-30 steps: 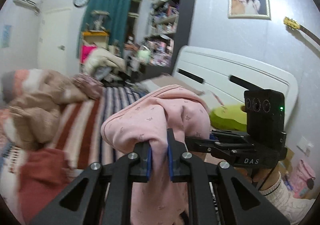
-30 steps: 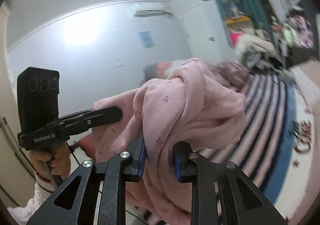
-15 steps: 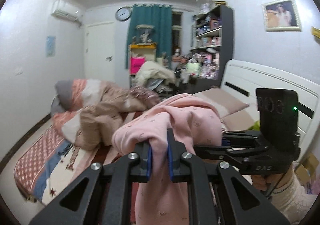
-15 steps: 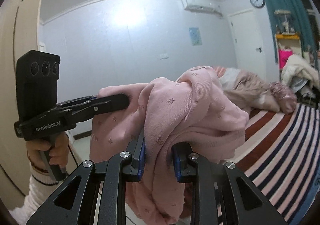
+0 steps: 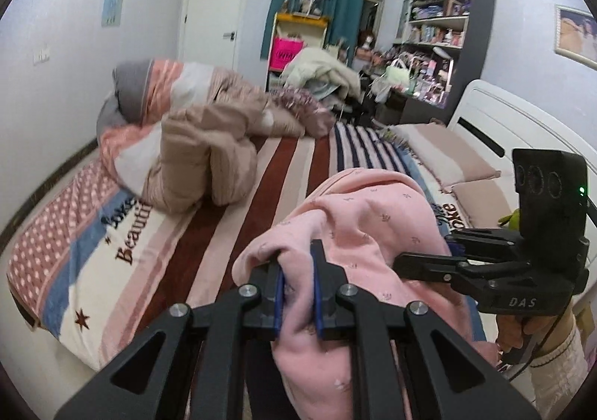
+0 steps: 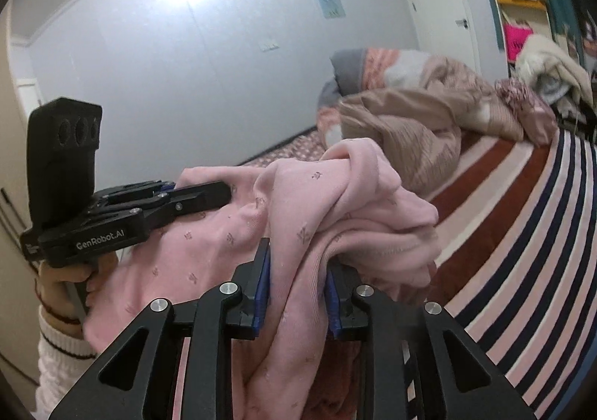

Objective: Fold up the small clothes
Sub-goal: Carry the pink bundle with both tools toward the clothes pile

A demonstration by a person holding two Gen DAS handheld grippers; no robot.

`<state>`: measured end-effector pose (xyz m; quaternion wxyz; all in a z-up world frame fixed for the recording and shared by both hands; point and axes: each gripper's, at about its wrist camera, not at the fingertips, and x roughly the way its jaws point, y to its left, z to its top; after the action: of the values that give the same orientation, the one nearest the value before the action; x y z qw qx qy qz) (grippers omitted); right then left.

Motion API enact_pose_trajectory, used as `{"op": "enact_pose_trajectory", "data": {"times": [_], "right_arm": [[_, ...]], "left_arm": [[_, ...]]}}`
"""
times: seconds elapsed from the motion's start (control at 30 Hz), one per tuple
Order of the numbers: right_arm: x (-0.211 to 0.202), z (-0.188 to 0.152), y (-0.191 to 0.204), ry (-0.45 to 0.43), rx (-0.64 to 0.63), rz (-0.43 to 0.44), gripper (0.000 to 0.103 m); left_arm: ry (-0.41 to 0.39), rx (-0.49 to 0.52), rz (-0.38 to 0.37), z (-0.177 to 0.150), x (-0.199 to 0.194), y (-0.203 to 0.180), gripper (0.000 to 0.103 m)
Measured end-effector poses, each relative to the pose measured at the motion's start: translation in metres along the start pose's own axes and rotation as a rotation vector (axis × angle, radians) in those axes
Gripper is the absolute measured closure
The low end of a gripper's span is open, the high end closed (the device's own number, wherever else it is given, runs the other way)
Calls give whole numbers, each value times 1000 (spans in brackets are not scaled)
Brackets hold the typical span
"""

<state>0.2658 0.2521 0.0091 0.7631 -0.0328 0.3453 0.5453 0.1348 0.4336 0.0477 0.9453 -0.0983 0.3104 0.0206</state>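
Observation:
A small pink garment (image 5: 373,233) with a tiny sprig print hangs bunched between both grippers, above the striped bed. My left gripper (image 5: 297,293) is shut on one edge of it, cloth pinched between the blue pads. My right gripper (image 6: 297,287) is shut on another thick fold of the same garment (image 6: 317,218). The right gripper also shows in the left wrist view (image 5: 440,263), at the right, and the left gripper shows in the right wrist view (image 6: 209,196), at the left. Most of the garment's lower part hangs out of sight.
The bed (image 5: 261,188) below has a striped red, pink and navy blanket. A rumpled beige and pink quilt (image 5: 194,143) lies at its far left. A white headboard (image 5: 522,121) and pillows (image 5: 447,151) are at the right. Cluttered shelves (image 5: 440,46) stand at the back.
Both grippers have turned and tilted downward with the garment still held, so more of the bed now shows. The hold on the cloth is unchanged.

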Motion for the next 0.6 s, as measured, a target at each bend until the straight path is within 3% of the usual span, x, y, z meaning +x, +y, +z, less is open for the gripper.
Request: {"op": "enact_pose_trajectory", "data": {"times": [0.2, 0.27, 0.33, 0.47, 0.53, 0.6], "right_arm": [[32, -13, -14, 57, 6, -3, 79], [35, -18, -10, 60, 3, 4, 79], [38, -18, -9, 60, -3, 4, 79], [34, -18, -3, 61, -41, -56, 75], [32, -19, -2, 58, -51, -79, 68], [28, -19, -3, 55, -50, -96, 52]], "left_arm": [[57, -55, 9, -9, 30, 25, 88], [51, -54, 14, -12, 23, 27, 73], [-5, -28, 22, -15, 4, 21, 40], [-79, 46, 18, -22, -33, 0, 29], [-90, 68, 15, -27, -46, -9, 23], [-82, 78, 5, -33, -53, -15, 23]]}}
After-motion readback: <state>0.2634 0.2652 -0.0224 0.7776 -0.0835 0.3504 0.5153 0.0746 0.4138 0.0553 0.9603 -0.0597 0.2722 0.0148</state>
